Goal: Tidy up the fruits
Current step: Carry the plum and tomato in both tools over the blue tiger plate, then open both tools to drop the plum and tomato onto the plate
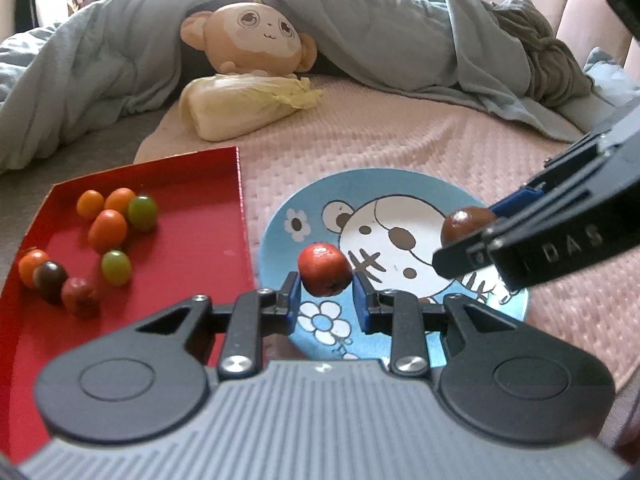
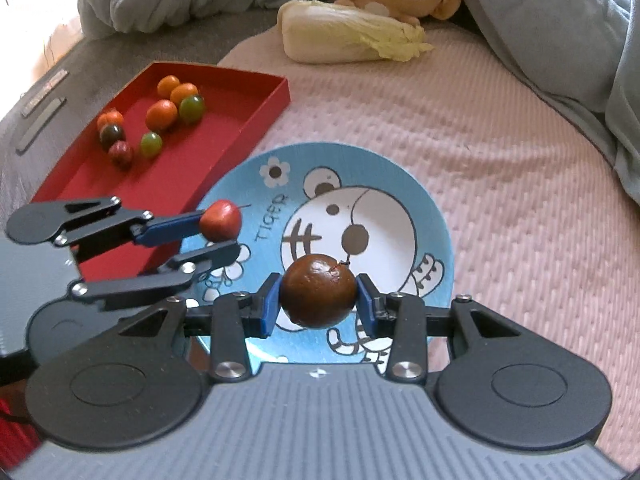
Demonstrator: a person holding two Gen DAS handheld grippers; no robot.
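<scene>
Both wrist views close, facing bedward, sharing blue plate (image 1: 280,216) (image 2: 436,216).

Two matching handheld grippers. The left gripper (image 1: 325,298) has a grey ribbed body, two rounded black housings each marked with a raised circle, black linkage bars joined by silver screws, and blue pads on its fingers (image 1: 291,300). The right gripper (image 2: 318,300) is built the same; seen from the left wrist camera, its black finger carries white letters reading DAS

Plate (image 2: 424,216) seemingly bare; fruits (image 2: 160,120) crowd tray's (image 2: 256,116) far end.
</scene>
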